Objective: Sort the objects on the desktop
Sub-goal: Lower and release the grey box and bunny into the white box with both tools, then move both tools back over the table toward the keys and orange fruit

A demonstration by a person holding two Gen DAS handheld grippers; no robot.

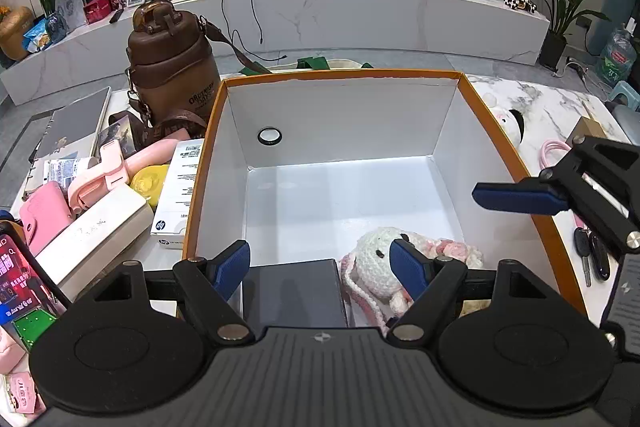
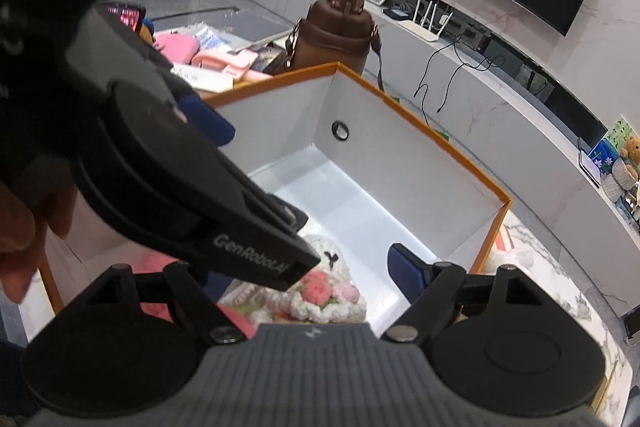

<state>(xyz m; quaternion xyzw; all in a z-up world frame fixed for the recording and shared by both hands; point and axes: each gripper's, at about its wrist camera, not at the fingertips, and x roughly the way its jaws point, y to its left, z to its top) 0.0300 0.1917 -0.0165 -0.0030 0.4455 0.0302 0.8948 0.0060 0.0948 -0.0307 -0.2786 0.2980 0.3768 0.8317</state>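
Both grippers hang over the orange-rimmed box (image 1: 516, 163), frame centre. Left gripper (image 1: 320, 263) gapes, empty. Right gripper (image 2: 304, 267) stands open above the crocheted toy (image 2: 320, 291) at lower centre, which lies free inside, probably as sorted.

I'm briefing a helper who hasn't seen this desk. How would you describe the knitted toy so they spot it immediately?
Find the large orange-edged cardboard box with white inner walls in the middle of the marble table. On its floor, in the near right corner, lies the white crocheted plush toy with pink trim. Its neighbour, a flat dark grey rectangular case, is smooth and hard-edged; the toy is soft and woolly.
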